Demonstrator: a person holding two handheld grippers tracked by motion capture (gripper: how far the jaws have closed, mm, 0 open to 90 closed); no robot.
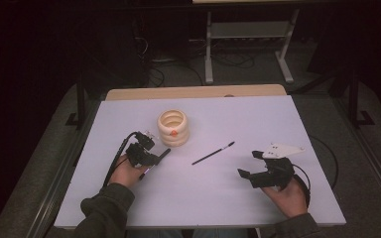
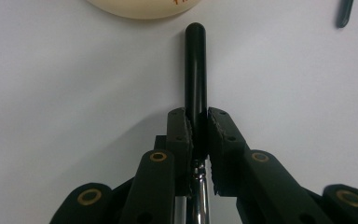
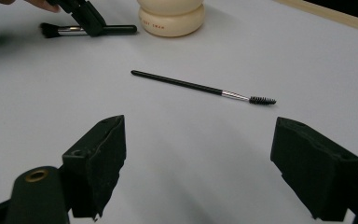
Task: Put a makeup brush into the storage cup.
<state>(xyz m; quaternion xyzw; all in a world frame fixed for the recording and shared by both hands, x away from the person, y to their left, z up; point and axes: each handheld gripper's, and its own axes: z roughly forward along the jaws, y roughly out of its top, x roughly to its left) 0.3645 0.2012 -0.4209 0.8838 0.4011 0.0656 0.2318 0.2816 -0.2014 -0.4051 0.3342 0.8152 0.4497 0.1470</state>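
A: From the high view, where is the brush [image 1: 158, 156]?
B: Just beside the cream holder [image 1: 173, 127], clamped in the left hand-held gripper [image 1: 151, 157], handle aimed at it.
A: And its own view?
B: Pads [image 2: 216, 135] squeeze the handle.
A: The right gripper view?
B: Right hand-held gripper [image 3: 198, 161] released; the thin brush [image 3: 203, 87] lies crosswise before it.

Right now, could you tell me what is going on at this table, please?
A person works at a white table with a gripper in each hand. The left gripper is shut on the black handle of a makeup brush, low over the table beside a cream ringed holder. The right gripper hovers open over bare table. A thin black spoolie brush lies untouched between the two hands.
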